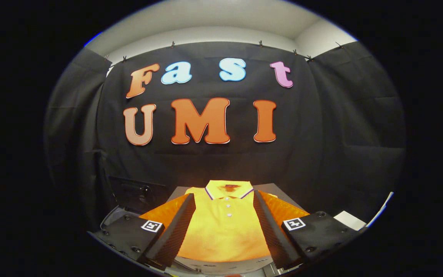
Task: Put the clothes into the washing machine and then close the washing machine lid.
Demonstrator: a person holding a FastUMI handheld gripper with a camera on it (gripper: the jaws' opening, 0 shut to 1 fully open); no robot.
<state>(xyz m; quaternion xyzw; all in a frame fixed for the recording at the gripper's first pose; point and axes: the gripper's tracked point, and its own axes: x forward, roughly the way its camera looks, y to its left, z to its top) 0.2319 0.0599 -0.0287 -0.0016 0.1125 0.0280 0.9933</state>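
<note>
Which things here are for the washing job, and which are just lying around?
For the job:
- orange polo shirt, lying flat
- gripper, open, fingers either side of the shirt

Just lying about:
- white paper, beyond the right finger

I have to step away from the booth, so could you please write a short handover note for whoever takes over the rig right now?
Gripper: fingers wide open, holding nothing.
Yellow polo shirt: lies flat and spread out between and just ahead of the fingers, collar away from the gripper, untouched.
Dark appliance: beyond the left finger; too dim to tell whether it is the washing machine or whether its lid is open.
Done: nothing yet.
Left: grasp the shirt, load it, close the lid.
</note>
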